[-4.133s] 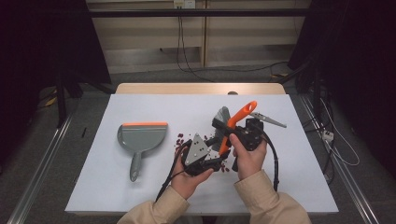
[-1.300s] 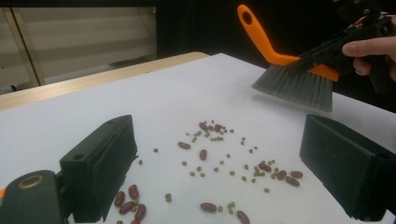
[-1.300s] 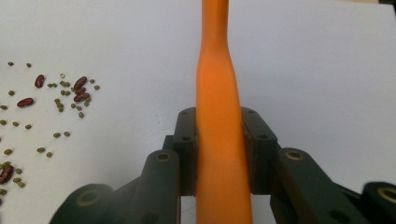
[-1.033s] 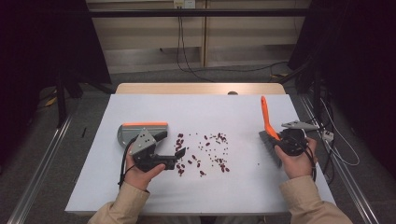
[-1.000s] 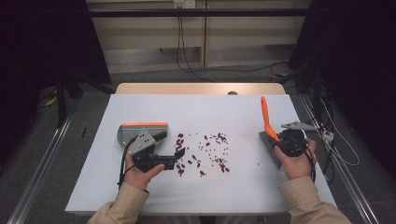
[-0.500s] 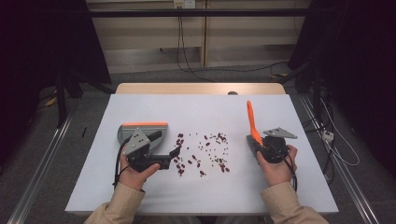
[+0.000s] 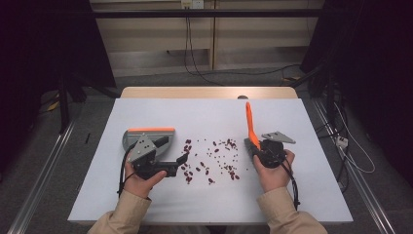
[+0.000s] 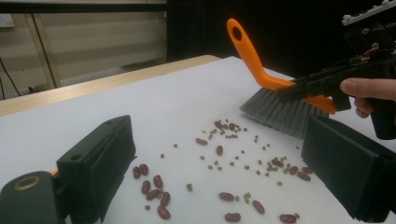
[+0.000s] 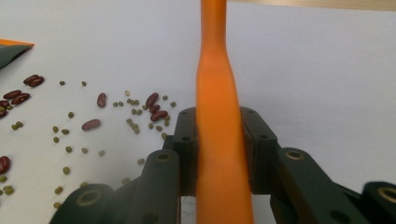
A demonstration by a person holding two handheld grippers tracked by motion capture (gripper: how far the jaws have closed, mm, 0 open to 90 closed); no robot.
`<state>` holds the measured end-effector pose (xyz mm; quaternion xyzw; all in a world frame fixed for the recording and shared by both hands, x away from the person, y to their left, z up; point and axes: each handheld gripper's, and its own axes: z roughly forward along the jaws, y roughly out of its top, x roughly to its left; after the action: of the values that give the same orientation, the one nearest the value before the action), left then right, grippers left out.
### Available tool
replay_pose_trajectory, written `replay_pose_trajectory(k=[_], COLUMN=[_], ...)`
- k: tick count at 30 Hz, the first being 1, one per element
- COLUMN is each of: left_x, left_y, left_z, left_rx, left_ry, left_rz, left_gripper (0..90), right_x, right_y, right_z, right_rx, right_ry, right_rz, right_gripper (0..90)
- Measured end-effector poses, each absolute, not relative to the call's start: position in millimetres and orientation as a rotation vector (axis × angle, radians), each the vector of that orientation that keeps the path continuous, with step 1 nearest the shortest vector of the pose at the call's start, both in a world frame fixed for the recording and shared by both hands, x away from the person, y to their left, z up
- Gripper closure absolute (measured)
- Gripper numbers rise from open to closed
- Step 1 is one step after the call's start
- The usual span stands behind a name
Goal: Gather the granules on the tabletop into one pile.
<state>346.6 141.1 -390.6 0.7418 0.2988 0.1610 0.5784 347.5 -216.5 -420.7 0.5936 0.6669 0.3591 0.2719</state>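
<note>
Two grippers work over a white table [image 7: 292, 195] strewn with beans [image 7: 214, 158]. The right gripper [image 7: 257, 146] is clamped on the orange handle of a brush [image 7: 250, 124]: in the right gripper view the handle [image 9: 218, 116] runs straight up between the two black jaws, which press against it on both sides. From above, the handle rises away from the person and leans slightly left, while the grey bristles sit low at the gripper's left, just right of the bean scatter. The left gripper view shows the bristles [image 8: 280, 112] down near the table, at the far edge of the beans (whether they touch the surface I cannot tell).

The left gripper [image 7: 178, 163] lies low on the table at the left edge of the scatter, its jaws pointing right toward the beans. Its jaws stand wide apart with nothing between the pads; in its own view, red beans and small green ones [image 8: 233, 163] lie on the table ahead, between the two jaws. A grey dustpan [image 7: 129, 139] with an orange rim lies just behind the left gripper, partly hidden by it.

The beans lie between the two grippers, red ones thicker toward the left, small green ones closer to the brush. The two hands are well apart.
</note>
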Motion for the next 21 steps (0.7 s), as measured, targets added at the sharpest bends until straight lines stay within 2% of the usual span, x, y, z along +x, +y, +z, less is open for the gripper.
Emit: replay_pose_trajectory(k=[21], left_x=[347.3], left_y=[148.6], left_z=[-390.4], left_rx=[1.724], left_ry=[0.711], left_rz=[0.381], left_gripper=[9.3], right_x=[355.0], right_y=[-168.4], right_z=[-417.3], right_rx=[1.471], right_ry=[1.87], right_rz=[1.004], right_gripper=[71.2])
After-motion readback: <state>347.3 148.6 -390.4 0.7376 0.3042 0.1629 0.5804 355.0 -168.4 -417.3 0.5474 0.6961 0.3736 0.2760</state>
